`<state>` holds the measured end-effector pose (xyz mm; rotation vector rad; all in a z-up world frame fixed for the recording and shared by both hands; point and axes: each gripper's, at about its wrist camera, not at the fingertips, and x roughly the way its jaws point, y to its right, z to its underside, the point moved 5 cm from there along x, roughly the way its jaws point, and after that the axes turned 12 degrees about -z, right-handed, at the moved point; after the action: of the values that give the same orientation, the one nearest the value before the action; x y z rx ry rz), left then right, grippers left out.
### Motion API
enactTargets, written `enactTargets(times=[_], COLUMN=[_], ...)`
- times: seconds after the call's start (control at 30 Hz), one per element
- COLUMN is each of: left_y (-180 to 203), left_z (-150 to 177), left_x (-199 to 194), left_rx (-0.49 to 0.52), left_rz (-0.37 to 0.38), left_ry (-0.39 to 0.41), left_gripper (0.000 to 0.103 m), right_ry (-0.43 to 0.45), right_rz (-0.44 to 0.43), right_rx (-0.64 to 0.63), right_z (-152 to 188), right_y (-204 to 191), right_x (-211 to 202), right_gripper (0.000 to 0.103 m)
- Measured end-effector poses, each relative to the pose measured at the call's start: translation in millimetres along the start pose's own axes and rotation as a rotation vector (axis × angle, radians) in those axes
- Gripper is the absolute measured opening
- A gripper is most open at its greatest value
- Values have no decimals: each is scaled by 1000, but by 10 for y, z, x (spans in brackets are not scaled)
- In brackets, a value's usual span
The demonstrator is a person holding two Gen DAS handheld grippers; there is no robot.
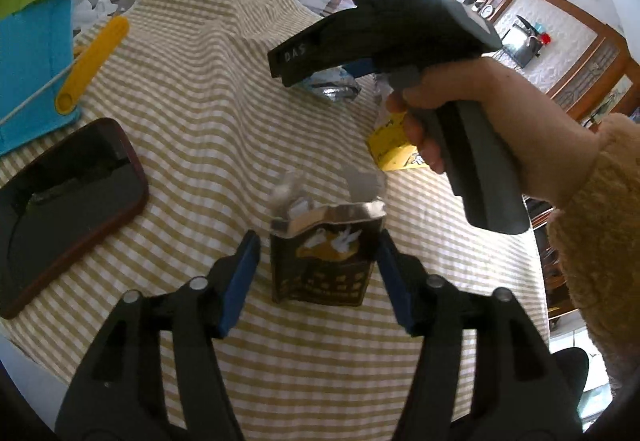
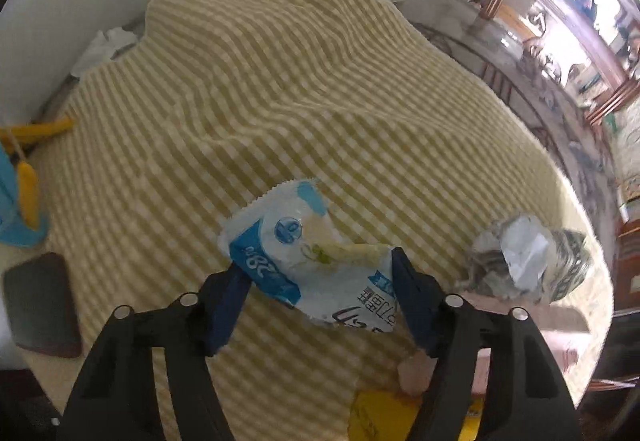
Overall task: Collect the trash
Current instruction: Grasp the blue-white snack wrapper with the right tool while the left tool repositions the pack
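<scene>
A dark cigarette pack (image 1: 324,265) with a torn foil top stands upright on the checked cloth (image 1: 192,113). It sits between the blue pads of my left gripper (image 1: 316,277), which is open; a gap shows at the left pad, and the right pad is close beside the pack. My right gripper (image 2: 318,281), held by a hand in a fuzzy sleeve (image 1: 600,225), points down over a blue and white plastic wrapper (image 2: 304,253) lying on the cloth. The wrapper spans the space between its pads and meets their tips, uncrushed. In the left wrist view the right gripper (image 1: 320,75) hovers above that wrapper (image 1: 332,87).
A blue fabric bag (image 1: 32,61) with a yellow handle (image 1: 92,61) stands at the left edge. A dark phone (image 1: 68,209) lies near it. A yellow box (image 1: 394,149) and crumpled grey paper (image 2: 520,257) lie at the right, near the table's edge. White tissue (image 1: 96,7) lies at the back.
</scene>
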<state>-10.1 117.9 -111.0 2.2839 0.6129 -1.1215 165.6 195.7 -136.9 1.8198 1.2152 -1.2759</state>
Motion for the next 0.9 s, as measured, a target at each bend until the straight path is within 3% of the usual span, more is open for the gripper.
enactTargets(times=[0.07, 0.2, 0.4, 0.53, 0.73, 0.9], left_y=[-14, -49, -44, 10, 65, 112], left_z=[-8, -3, 3, 48, 80, 93], left_x=[23, 54, 86, 100, 103, 153], left_rx=[-3, -30, -17, 26, 71, 102], left_rz=[5, 14, 26, -2, -20, -34], left_ry=[-5, -12, -7, -7, -8, -12], left_gripper=[62, 70, 76, 78, 83, 85], right_ry=[15, 90, 291, 379, 370, 314], right_rz=[-12, -84, -189, -211, -236, -151], right_rx=[8, 73, 151, 182, 313, 427], right_z=[21, 37, 166, 530, 1244, 1948], right_y=[25, 101, 196, 267, 425, 559], right_x=[-44, -319, -1173, -1680, -1853, -1707], right_gripper=[49, 39, 38, 38, 39, 39])
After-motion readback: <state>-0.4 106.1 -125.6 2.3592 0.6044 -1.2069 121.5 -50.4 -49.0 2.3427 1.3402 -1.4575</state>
